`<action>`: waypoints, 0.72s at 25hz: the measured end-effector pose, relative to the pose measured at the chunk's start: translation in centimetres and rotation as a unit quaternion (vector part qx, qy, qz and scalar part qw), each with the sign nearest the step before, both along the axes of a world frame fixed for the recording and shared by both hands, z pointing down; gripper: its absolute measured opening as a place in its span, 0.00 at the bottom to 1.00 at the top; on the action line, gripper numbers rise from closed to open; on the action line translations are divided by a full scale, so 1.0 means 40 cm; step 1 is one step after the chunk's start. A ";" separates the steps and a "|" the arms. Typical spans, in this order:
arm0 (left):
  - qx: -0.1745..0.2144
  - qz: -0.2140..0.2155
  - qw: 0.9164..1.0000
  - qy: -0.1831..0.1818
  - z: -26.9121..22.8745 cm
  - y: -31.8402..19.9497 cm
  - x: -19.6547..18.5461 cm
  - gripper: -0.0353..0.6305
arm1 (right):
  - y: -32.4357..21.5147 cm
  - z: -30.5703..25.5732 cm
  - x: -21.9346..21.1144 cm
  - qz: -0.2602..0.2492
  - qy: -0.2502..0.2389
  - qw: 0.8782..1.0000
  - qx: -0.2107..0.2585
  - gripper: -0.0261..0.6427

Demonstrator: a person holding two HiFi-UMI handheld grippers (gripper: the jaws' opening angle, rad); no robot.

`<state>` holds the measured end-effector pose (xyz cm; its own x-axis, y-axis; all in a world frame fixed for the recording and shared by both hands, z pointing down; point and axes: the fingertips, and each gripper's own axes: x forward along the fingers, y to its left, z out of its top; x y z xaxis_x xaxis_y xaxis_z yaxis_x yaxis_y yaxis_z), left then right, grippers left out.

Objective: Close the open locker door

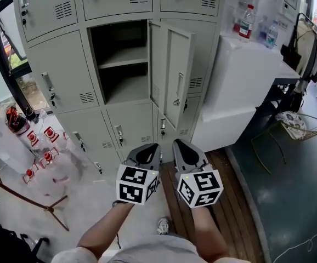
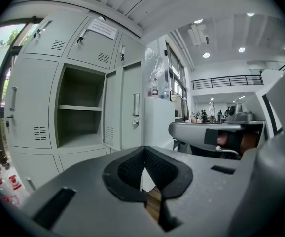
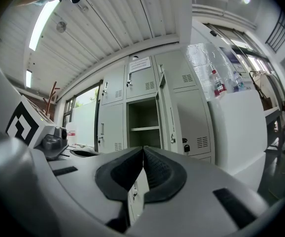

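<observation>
**Left gripper [image 1: 147,149] and right gripper [image 1: 183,147] both shut, locker door [image 1: 177,84] standing open**

Left gripper and right gripper sit side by side at the near edge of the scene, close together but apart, and both point toward the lockers. In the left gripper view the dark pads [image 2: 127,169] are pressed together at their tips, with nothing between them. The right gripper view shows the same: its pads [image 3: 157,174] meet along a thin line and hold nothing. Each gripper carries a marker cube, the left one [image 1: 136,184] and the right one [image 1: 199,188], nearest to the person.

Below the grippers the floor changes, pale at the left and a strip of wooden boards [image 1: 230,212] at the right. Small red-capped bottles [image 1: 38,147] stand on the floor at the far left.

Farther on is the grey locker bank [image 1: 65,75]. One compartment [image 1: 123,86] in its middle row is open, with a shelf [image 1: 123,56] across it. The locker door stands swung out from that compartment's right edge — well apart from both grippers, handle showing.

Right of the lockers stands a white cabinet [image 1: 241,86], with plastic bottles [image 1: 246,21] on top. A wire basket [image 1: 295,127] lies at the far right.
</observation>
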<state>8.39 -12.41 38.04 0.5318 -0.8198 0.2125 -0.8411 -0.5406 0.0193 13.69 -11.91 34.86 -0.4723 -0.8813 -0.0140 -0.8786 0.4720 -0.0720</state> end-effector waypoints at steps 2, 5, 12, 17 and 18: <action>-0.001 -0.003 1.000 -0.002 0.000 -0.027 0.010 0.06 | -0.029 -0.006 0.013 -0.003 -0.001 1.000 0.003 0.05; 0.000 -0.006 1.000 -0.005 -0.003 -0.067 0.028 0.06 | -0.070 -0.016 0.035 -0.008 -0.001 1.000 0.008 0.05; 0.002 -0.010 1.000 -0.008 -0.011 -0.157 0.075 0.06 | -0.154 -0.039 0.090 -0.019 -0.006 1.000 0.020 0.05; 0.003 -0.018 1.000 -0.011 -0.010 -0.207 0.098 0.06 | -0.208 -0.054 0.116 -0.040 -0.013 0.999 0.030 0.05; 0.003 -0.021 1.000 -0.011 -0.010 -0.215 0.099 0.06 | -0.217 -0.058 0.119 -0.045 -0.013 0.998 0.032 0.05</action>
